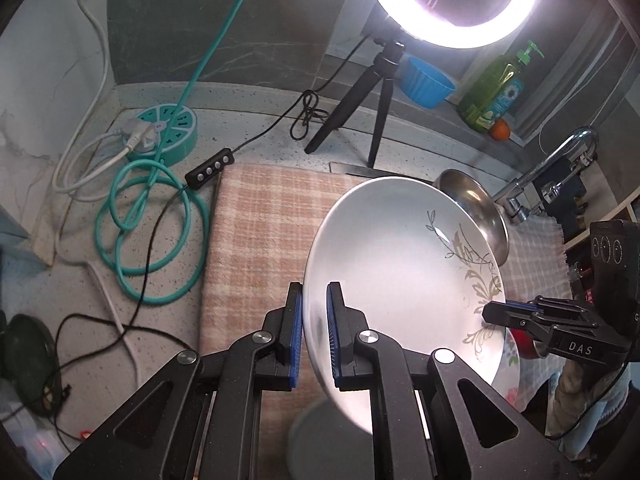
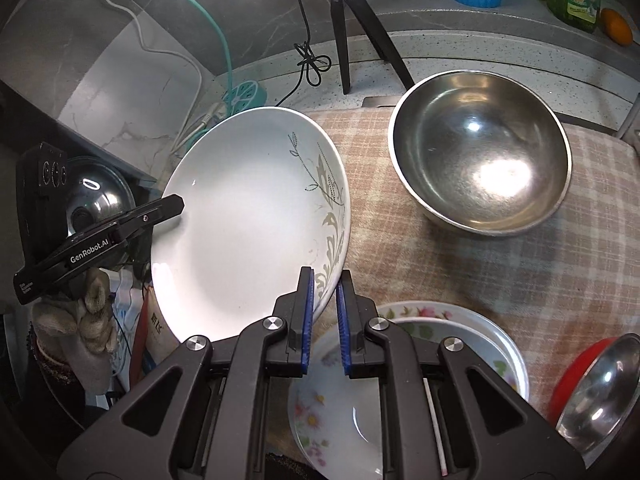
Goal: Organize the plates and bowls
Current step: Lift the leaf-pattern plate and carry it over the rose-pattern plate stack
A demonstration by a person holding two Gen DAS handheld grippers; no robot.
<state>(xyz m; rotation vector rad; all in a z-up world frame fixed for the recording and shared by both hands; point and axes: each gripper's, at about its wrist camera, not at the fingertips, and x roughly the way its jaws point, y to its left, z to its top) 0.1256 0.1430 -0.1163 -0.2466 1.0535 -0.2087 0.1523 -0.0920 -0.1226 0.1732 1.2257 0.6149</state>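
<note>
between the two claws hangs the white plate point(image 2: 248, 216), tilted clear of the checked cloth point(image 2: 500, 272): left claw point(image 1: 314, 332) and right claw point(image 2: 323, 312) each pinch an opposite rim, probably to share its weight; steel bowl point(image 2: 480, 152) beyond the right claw, floral plates point(image 2: 460, 320) apparently stacked beneath it

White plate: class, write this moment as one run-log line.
object: white plate | left gripper: shut on rim | right gripper: shut on opposite rim | state: held tilted above checked cloth
</note>
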